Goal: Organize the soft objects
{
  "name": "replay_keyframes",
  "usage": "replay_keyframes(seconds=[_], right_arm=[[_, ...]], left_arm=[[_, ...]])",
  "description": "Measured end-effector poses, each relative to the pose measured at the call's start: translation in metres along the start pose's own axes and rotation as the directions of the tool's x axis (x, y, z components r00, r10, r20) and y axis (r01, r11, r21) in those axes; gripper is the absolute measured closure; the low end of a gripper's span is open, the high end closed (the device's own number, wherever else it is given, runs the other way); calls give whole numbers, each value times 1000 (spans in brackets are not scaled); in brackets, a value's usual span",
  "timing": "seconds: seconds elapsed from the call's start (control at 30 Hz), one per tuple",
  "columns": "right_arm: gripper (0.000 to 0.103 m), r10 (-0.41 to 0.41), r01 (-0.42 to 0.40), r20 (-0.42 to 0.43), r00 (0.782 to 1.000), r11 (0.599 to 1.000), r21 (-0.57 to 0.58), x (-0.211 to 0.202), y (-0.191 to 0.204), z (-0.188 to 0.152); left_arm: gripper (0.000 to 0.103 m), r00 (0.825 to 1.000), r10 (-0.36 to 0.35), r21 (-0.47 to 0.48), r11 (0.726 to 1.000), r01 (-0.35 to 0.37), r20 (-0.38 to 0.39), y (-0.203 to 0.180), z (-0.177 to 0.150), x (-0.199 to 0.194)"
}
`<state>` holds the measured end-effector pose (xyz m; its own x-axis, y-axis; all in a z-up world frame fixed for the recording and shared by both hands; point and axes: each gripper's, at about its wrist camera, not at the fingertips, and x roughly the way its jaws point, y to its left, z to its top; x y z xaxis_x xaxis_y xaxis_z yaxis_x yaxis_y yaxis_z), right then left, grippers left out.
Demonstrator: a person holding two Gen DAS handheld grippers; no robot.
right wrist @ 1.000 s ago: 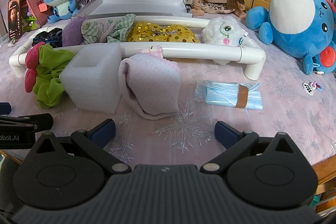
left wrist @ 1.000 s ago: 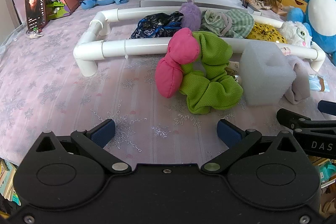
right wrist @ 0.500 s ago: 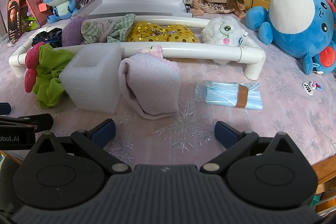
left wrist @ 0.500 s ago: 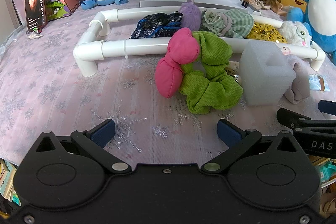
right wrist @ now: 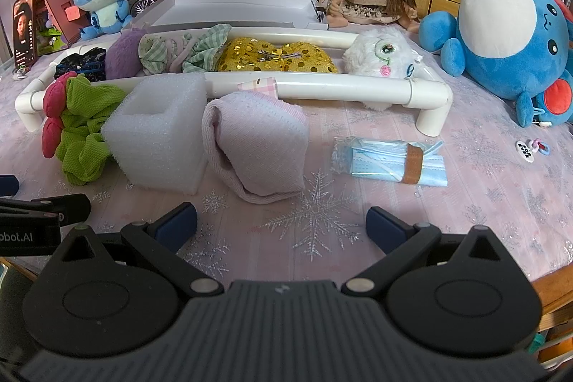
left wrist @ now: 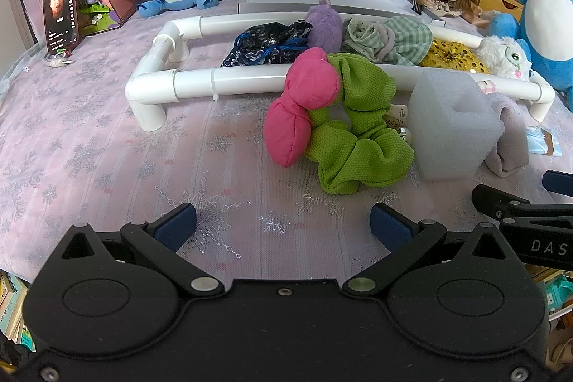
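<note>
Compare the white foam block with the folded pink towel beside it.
The white foam block is a stiff, squared block with a square hollow in its top; the folded pink towel is limp, rounded and ribbed. The block stands taller; the towel slumps lower. Both sit on the tablecloth in front of the white pipe frame.

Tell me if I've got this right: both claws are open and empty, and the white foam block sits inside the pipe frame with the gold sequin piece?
Not quite. The white foam block sits outside the pipe frame, on the near side, as the right wrist view shows. The rest holds.

Matt waffle-knit scrunchie (left wrist: 358, 138) — porous foam block (right wrist: 157, 135) (glossy plastic pipe frame (left wrist: 250, 83)).
</note>
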<state>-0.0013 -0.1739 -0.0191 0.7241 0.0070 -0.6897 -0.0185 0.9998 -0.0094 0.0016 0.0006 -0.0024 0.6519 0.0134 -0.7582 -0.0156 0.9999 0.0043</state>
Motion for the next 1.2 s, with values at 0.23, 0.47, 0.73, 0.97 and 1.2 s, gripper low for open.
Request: replay_keyframes(seconds=[0.23,0.47,0.73,0.97,1.2], right_arm=[[0,0,0,1,1000,1000,0,0,0,0],[0,0,0,1,1000,1000,0,0,0,0],[0,0,0,2,1000,1000,0,-1,1,-1],[0,1,-1,6,1000,1000,-1,0,-1,-1],[0,10,-9,22,1000,1000,-8,0,-2,-2]], left_arm=[[0,1000,0,0,1000,0,1,0,0,0],[0,1000,0,1,1000,0,1,0,0,0],[0,1000,0,1,1000,0,3,0,0,0],[0,1000,0,1,1000,0,3,0,0,-1],[0,1000,-4,4,1000,3,21,0,-3,0]])
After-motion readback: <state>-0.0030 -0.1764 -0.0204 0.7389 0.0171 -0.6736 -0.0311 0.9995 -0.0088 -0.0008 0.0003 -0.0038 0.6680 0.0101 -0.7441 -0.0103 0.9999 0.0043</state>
